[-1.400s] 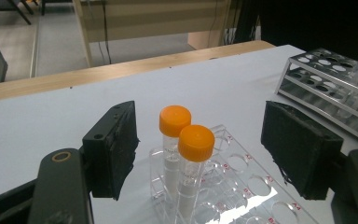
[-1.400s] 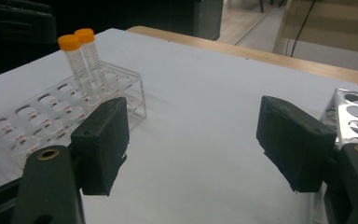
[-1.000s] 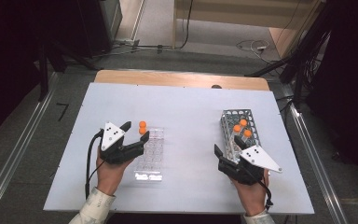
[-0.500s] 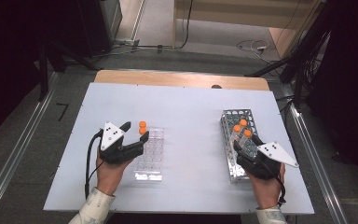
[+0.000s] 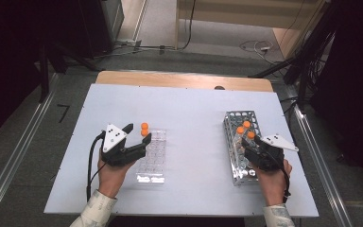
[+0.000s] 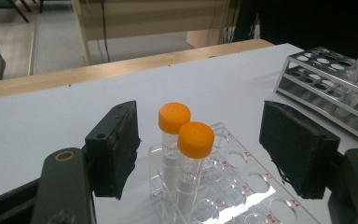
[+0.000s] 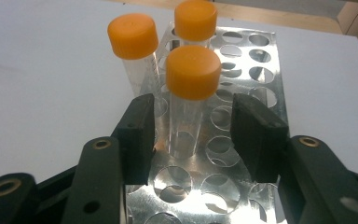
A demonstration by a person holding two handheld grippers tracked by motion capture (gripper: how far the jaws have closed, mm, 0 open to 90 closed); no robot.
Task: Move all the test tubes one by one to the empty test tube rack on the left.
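My right gripper (image 7: pixel 189 135) straddles a capped tube in the metal rack (image 5: pixel 240 142), lower right of the high view.

Its jaws have just been closing, but the pads stand clear of the nearest orange-capped tube (image 7: pixel 191 93) between them; two more tubes (image 7: pixel 135 51) crowd close behind it. At lower left, my left gripper (image 5: pixel 134 139) hangs spread at the clear plastic rack (image 5: pixel 152 158), two capped tubes (image 6: pixel 189 158) between its jaws, untouched. White table (image 5: pixel 189 113) around.
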